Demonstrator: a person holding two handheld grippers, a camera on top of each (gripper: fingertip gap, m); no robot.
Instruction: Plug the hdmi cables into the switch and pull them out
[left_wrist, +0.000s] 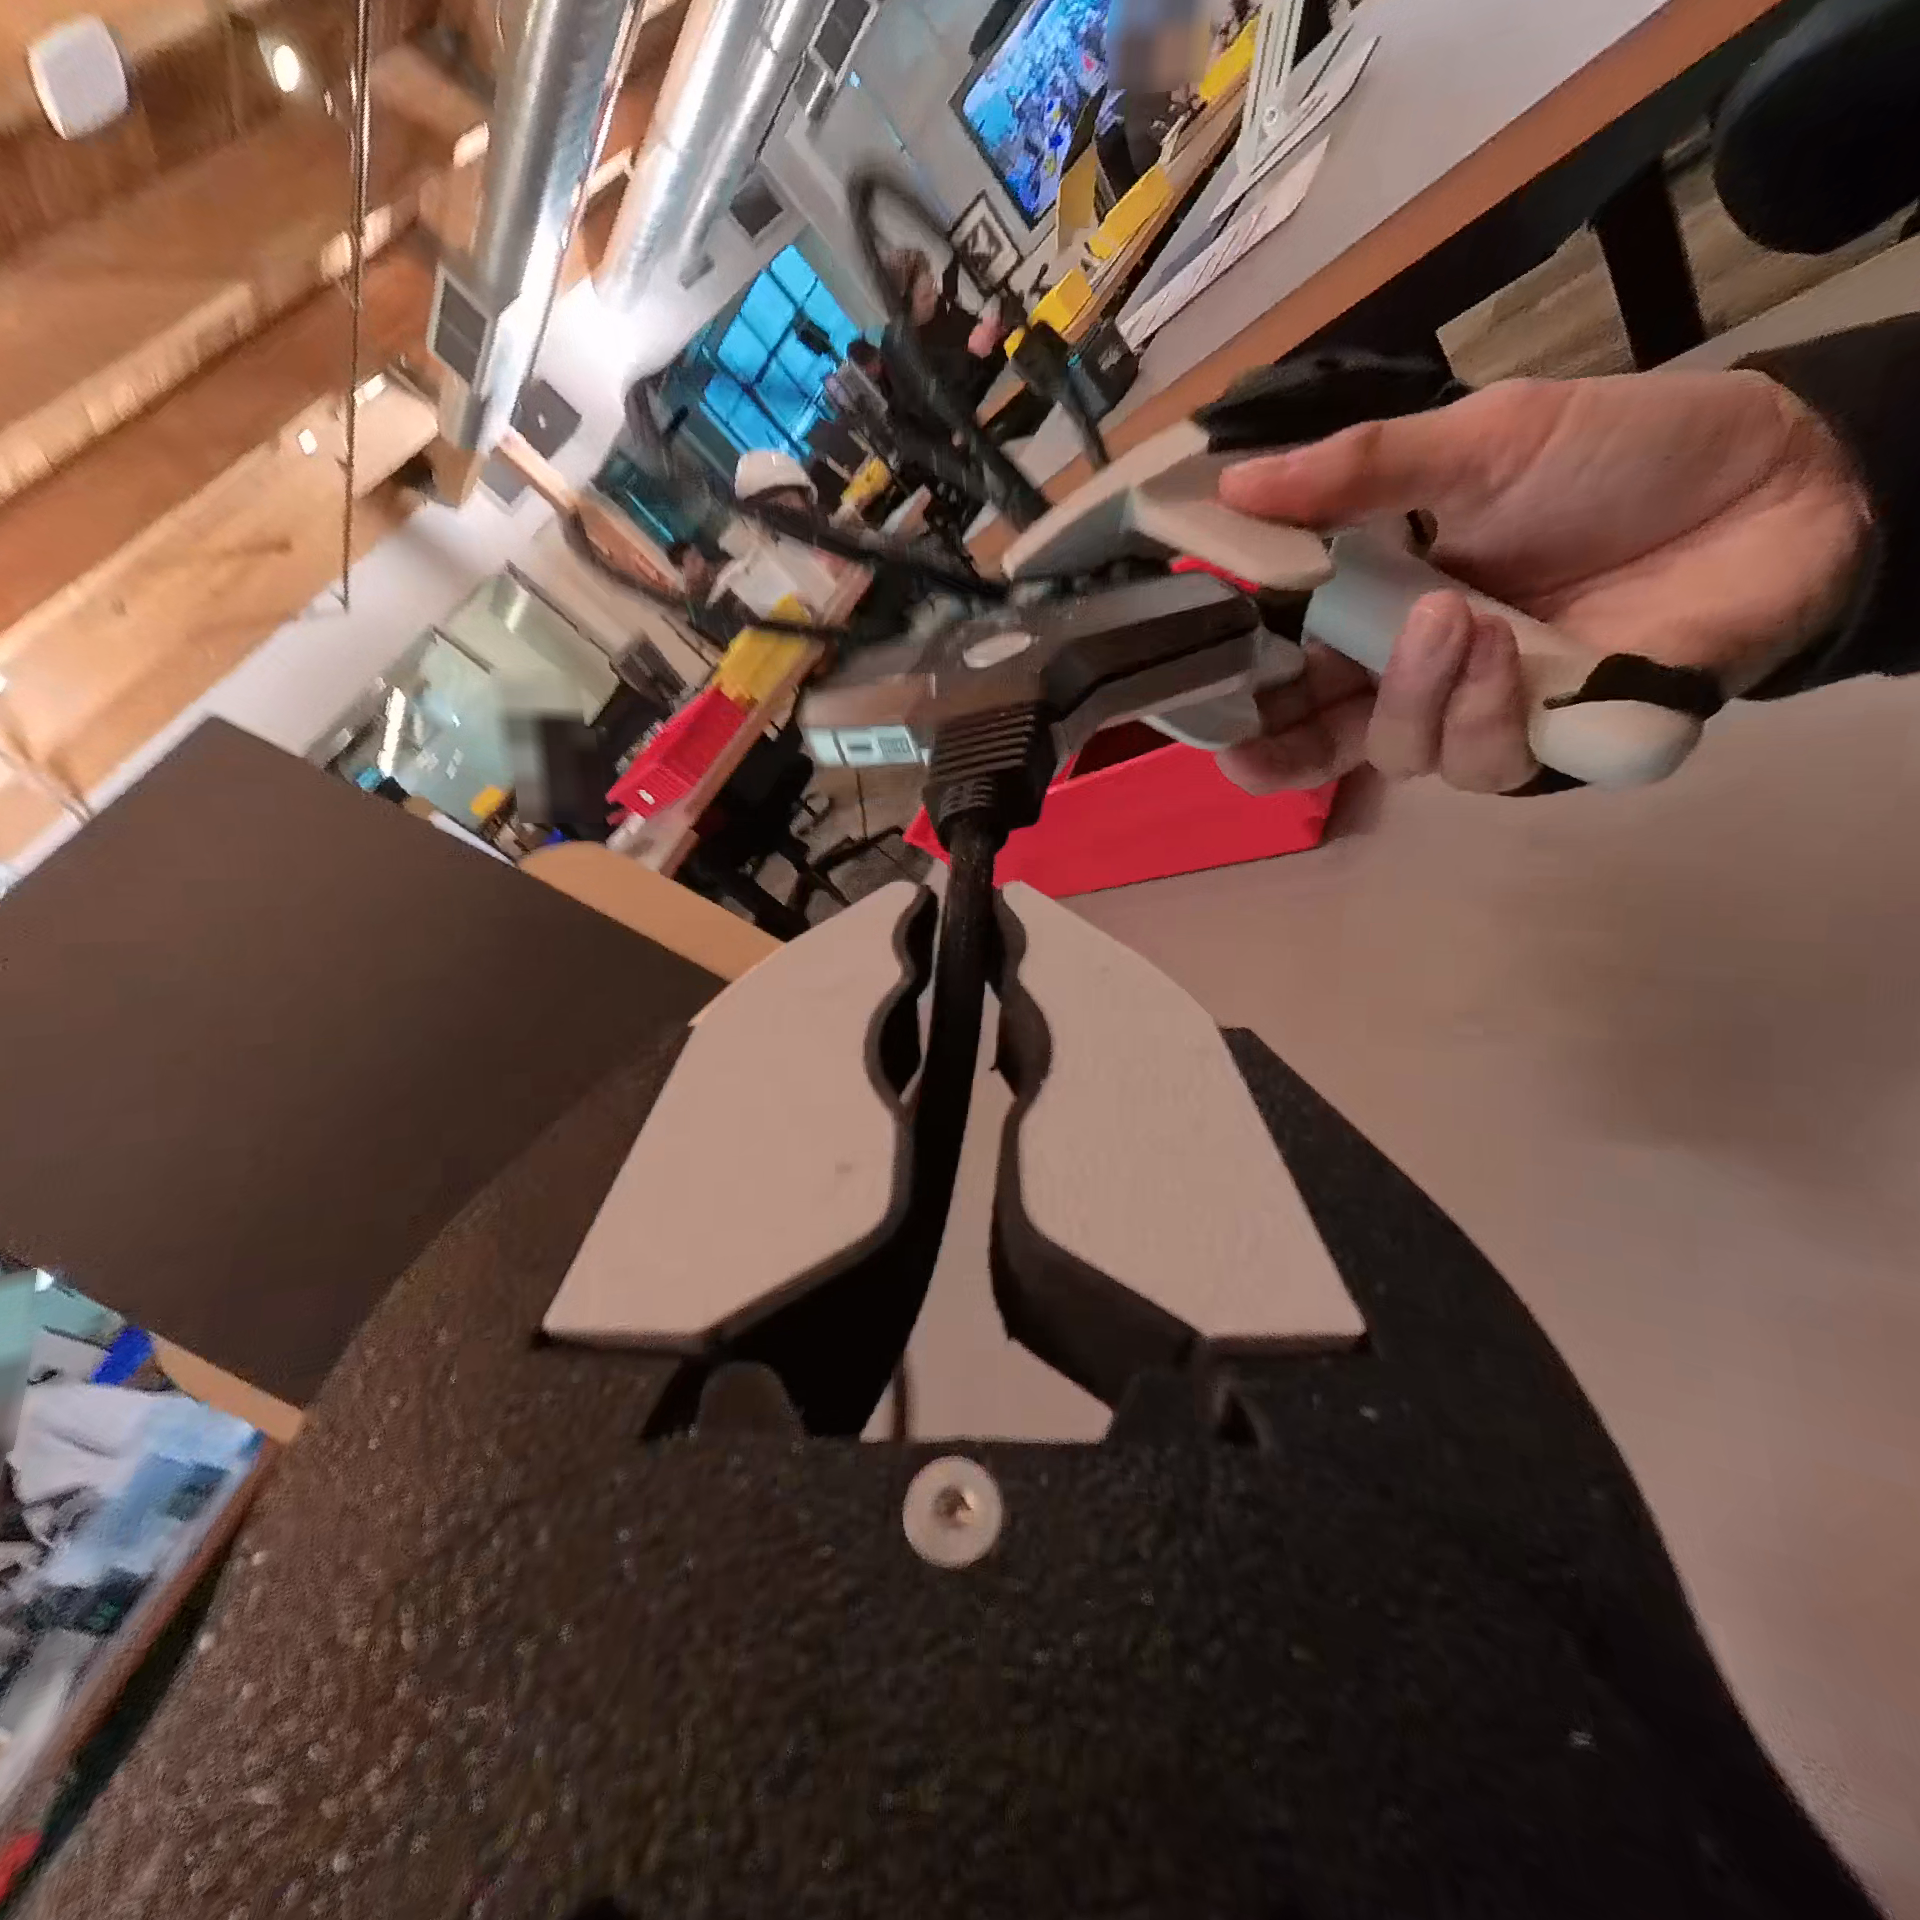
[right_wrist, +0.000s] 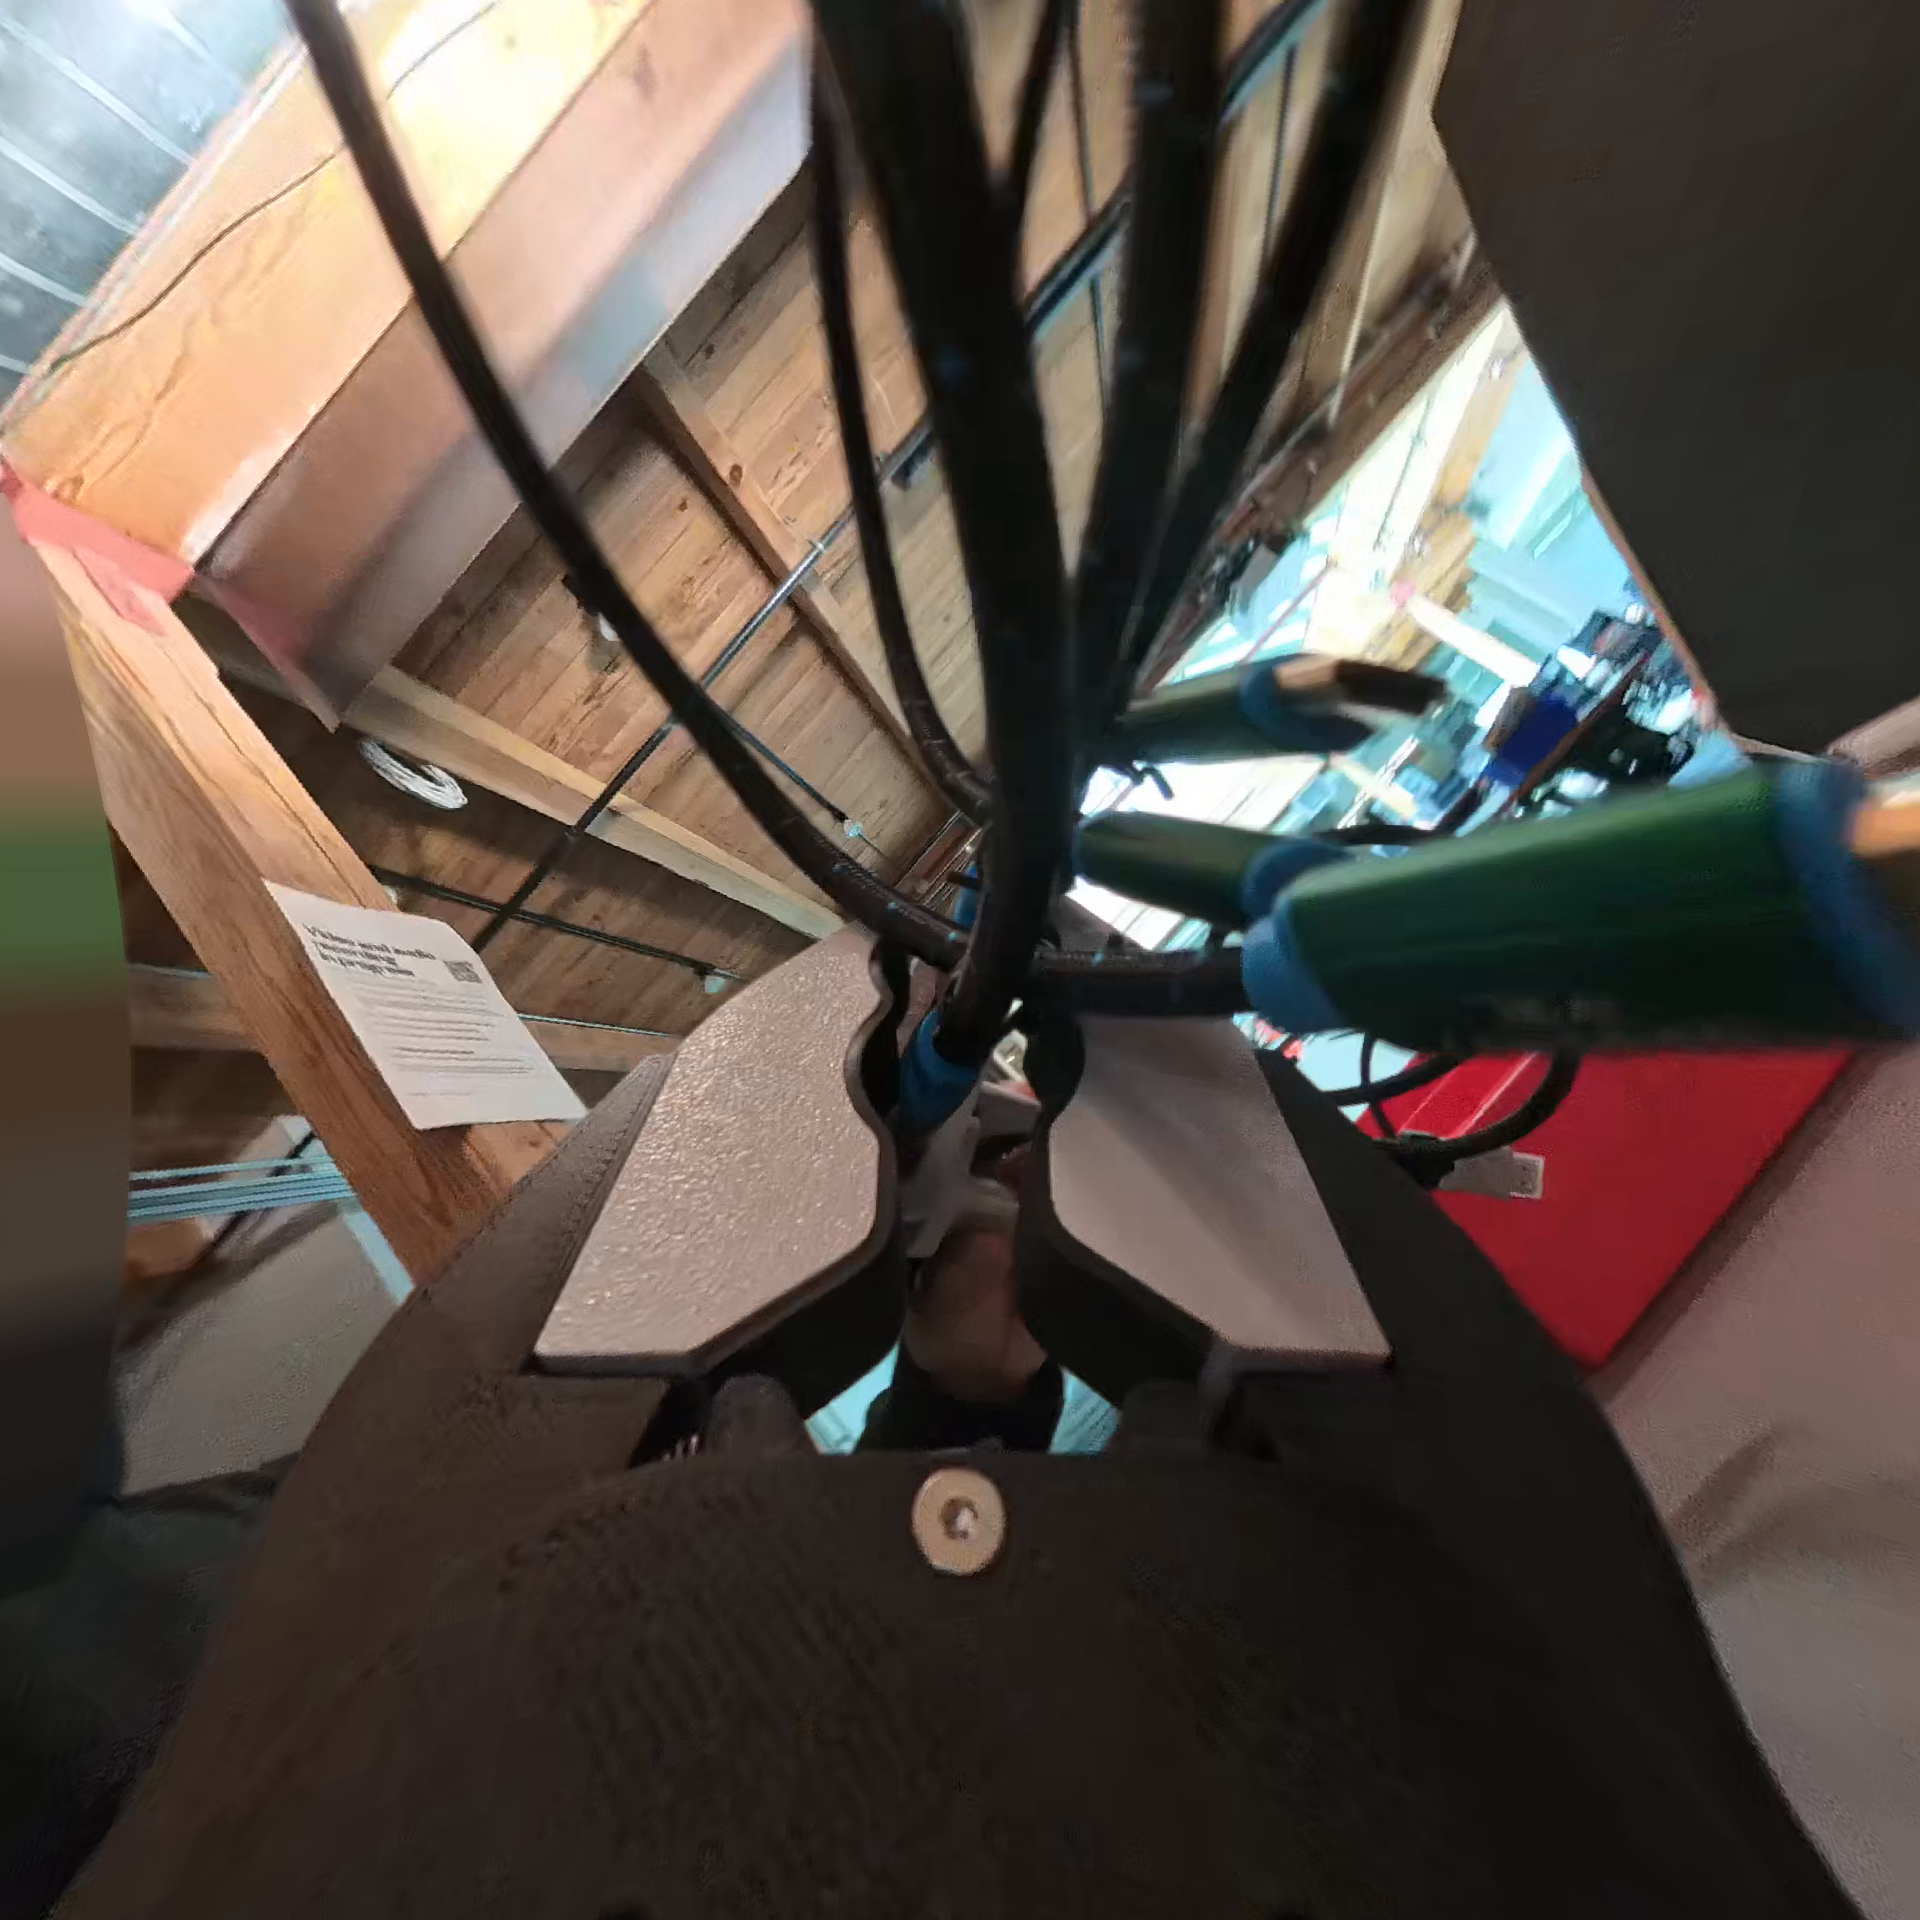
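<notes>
Fingers of the left gripper (left_wrist: 961, 935) pinch a black cable (left_wrist: 951, 1039) just behind its plug (left_wrist: 987, 748), which meets the switch (left_wrist: 1039, 655) held up in the right gripper (left_wrist: 1143, 582), above the grey table (left_wrist: 1558, 1039). Right wrist view: closed on something among black cords (right_wrist: 997, 727), I can't tell what; green-sleeved plugs (right_wrist: 1558, 914) dangle beside, red bin (right_wrist: 1662, 1174) beyond.

Both wrist cameras tilt upward, close-up, sharing the red bin (left_wrist: 1132, 821).
</notes>
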